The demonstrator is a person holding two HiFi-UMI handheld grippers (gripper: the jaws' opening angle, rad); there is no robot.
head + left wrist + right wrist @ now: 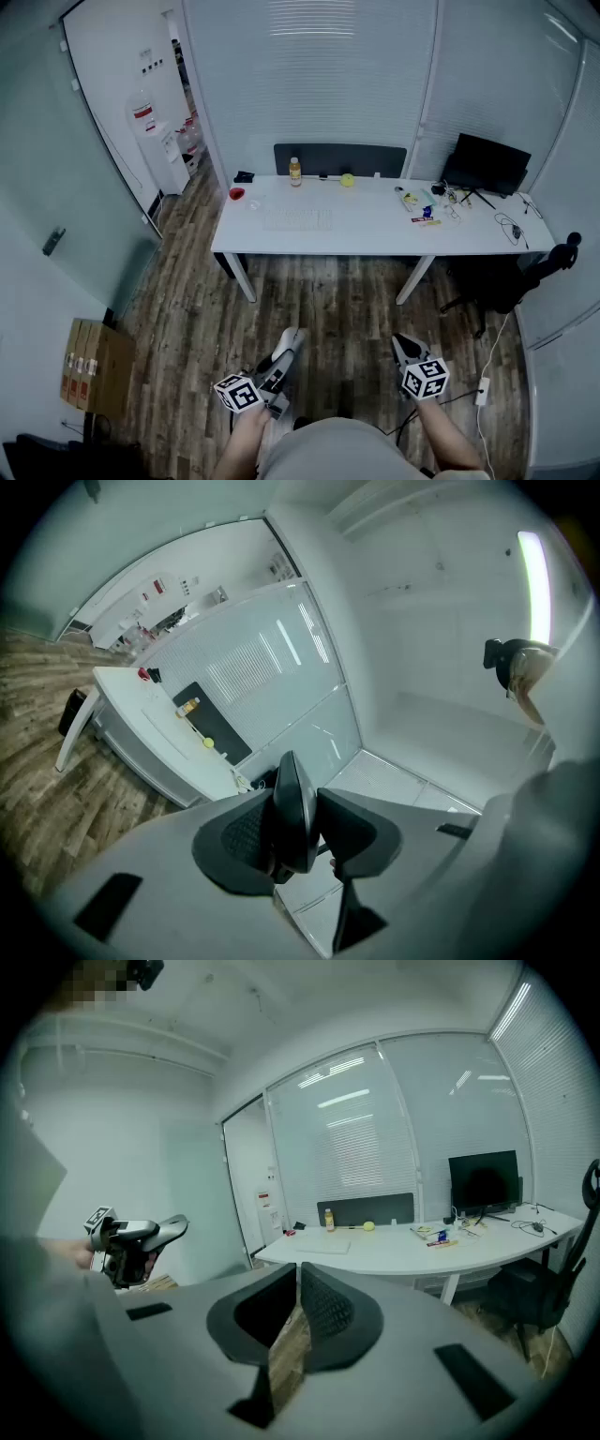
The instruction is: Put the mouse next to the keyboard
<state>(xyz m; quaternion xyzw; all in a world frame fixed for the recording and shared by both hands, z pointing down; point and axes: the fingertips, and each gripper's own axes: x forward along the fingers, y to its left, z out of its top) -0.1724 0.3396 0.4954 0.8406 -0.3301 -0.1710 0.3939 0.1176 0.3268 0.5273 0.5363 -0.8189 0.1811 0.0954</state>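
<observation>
floor [328, 309]: wood-look planks, brown-grey grain, low sheen
desk [375, 234]: white top, smooth, matt (leg material not discernible)
walls [309, 84]: frosted glass panels, smooth, streaked with lamp reflections
mouse [292, 817]: dark plastic, smooth, faint gloss along the rim
left gripper [298, 794]: grey plastic shell, matt; pads [234, 832] dark, fine grid texture
right gripper [297, 1279]: same grey matt shell; pads [330, 1312] dark, rough dotted pattern
boxes [94, 366]: brown cardboard, dull
monitor [486, 164]: black casing and screen, little glare
chair [525, 277]: black, matt
</observation>
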